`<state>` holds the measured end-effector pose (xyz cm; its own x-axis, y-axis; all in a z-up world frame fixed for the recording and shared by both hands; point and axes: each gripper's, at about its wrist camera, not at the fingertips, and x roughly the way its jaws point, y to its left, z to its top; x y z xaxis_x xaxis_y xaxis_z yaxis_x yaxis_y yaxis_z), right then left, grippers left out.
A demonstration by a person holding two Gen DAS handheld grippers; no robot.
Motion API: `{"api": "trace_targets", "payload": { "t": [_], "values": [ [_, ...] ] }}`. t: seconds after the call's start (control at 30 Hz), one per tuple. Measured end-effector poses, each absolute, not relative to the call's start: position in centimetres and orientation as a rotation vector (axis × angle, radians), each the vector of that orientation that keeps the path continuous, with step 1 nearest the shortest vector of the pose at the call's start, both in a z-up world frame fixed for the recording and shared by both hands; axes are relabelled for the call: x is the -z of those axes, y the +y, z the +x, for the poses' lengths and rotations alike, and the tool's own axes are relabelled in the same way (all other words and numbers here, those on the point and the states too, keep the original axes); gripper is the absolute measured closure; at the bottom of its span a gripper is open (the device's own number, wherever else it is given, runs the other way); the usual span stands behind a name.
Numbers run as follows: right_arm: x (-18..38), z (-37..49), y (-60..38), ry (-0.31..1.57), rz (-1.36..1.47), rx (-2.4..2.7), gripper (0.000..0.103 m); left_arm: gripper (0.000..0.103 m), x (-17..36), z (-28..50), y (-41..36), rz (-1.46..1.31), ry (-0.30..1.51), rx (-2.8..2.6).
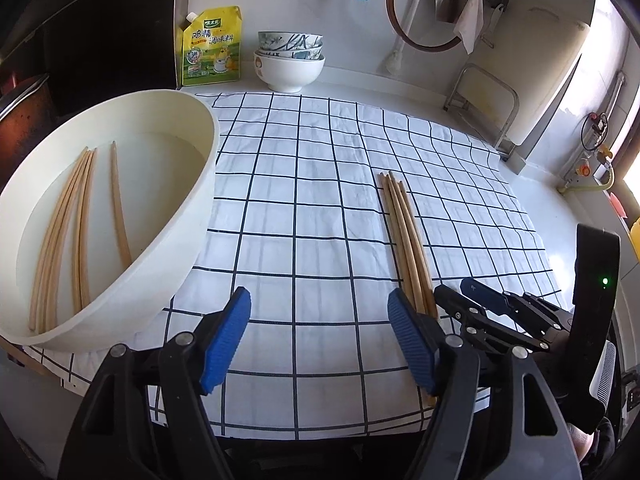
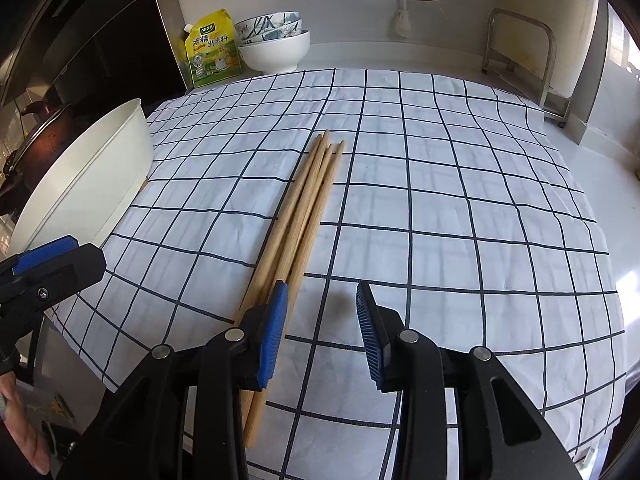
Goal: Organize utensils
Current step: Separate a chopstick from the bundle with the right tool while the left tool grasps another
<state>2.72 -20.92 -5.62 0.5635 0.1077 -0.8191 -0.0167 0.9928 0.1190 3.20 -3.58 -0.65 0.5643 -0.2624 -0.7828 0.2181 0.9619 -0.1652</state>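
My left tool (image 1: 319, 342) and right tool (image 2: 322, 334), both open and empty, flank four chopsticks (image 2: 298, 236) bundled mid-cloth near the counter's front edge; more lie in the basin (image 1: 120, 216) at the left edge. A pad may nudge the bundle, and the round sticks would likely roll apart

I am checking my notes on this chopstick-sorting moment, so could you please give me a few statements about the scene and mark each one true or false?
1. Some chopsticks lie inside the big white basin. True: several chopsticks in the basin rest on its bottom.
2. The chopsticks on the cloth lie scattered far apart. False: they lie together in one bundle on the checked cloth.
3. The right gripper is clamped on the bundle. False: its jaws are open and empty; the bundle passes under its left finger.
4. The left gripper holds nothing. True.
5. A yellow pouch stands beside stacked bowls by the wall. True.
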Motion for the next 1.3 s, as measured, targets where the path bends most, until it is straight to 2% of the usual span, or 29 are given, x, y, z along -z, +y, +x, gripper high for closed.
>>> {"api": "trace_targets", "payload": {
  "t": [0.67,1.3],
  "values": [
    [5.9,3.0,-20.8,0.98,0.079,-0.054,0.068,0.033,2.1,4.0,-4.4,-0.055,0.963,0.292],
    [5.7,1.6,-26.7,0.96,0.149,0.009,0.068,0.033,4.6,5.8,-8.7,0.024,1.02,0.336]
  ]
}}
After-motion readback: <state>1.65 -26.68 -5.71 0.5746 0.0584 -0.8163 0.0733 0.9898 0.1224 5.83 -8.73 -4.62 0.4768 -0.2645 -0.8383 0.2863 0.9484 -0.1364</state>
